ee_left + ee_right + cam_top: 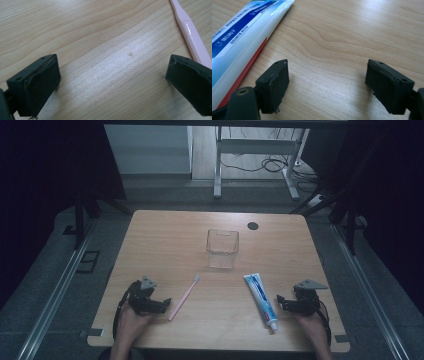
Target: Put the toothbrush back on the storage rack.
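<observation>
High view: a pink toothbrush (184, 297) is seen lying flat on the wooden surface (170, 235), its bristled head pointing away from the person and its handle end directed toward the near edge. The left gripper (164, 304) is positioned just beside that handle end, to its left, and no contact is seen. In the left gripper view, the toothbrush (191, 35) is shown running along the right side, just outside the right-hand jaw; the jaws are set wide apart with bare wood between them.

A toothpaste tube (261, 300), white and blue with a red stripe, is laid to the right of the toothbrush, cap end toward the near edge. The right gripper (281, 302) is placed near the tube, on its right side. In the right gripper view, the toothpaste tube (244, 37) is seen beyond the left-hand jaw, apart from it; these jaws are likewise spread apart, and nothing is held between them.

A clear plastic cup (222, 248) is stood upright farther back at the middle of the surface, well apart from both grippers. A dark round hole (253, 226) is located near the far edge.
</observation>
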A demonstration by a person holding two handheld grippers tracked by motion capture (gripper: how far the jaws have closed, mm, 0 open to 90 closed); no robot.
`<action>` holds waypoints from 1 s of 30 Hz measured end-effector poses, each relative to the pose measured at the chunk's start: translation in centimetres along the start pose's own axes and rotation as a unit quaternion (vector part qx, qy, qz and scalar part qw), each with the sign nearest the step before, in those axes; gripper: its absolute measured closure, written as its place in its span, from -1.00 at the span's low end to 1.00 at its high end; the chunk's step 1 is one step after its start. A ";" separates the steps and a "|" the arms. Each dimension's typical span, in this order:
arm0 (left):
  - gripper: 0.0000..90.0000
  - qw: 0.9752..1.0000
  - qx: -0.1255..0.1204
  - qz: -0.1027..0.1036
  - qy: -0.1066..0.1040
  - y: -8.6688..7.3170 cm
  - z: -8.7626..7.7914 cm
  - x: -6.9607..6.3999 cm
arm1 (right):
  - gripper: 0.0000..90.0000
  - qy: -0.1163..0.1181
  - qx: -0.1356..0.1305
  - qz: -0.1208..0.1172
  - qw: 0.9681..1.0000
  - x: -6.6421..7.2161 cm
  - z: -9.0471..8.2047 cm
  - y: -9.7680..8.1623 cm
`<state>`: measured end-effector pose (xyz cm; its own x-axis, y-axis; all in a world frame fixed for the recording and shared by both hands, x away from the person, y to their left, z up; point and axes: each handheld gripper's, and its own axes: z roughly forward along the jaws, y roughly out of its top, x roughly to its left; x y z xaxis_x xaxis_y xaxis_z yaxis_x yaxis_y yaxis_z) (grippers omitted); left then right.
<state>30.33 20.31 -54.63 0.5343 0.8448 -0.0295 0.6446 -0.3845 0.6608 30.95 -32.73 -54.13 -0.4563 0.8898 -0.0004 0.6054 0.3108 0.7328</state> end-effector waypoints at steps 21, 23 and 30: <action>-1.00 1.000 -0.001 0.000 0.002 0.1 0.1 0.0 | -0.65 0.002 0.002 -0.002 1.000 0.1 0.1 0.1; -0.99 1.000 0.001 0.000 0.001 0.1 0.0 0.0 | -0.65 0.002 0.002 -0.002 1.000 0.1 0.1 0.1; -0.49 1.000 0.002 0.016 0.000 0.7 -0.9 -0.5 | -0.66 0.003 0.002 -0.002 1.000 0.1 0.1 0.1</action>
<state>30.04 19.95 -53.53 0.5547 0.8320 -0.0096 0.6292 -0.4119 0.6591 31.06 -32.61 -54.15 -0.4625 0.8866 -0.0003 0.6059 0.3163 0.7299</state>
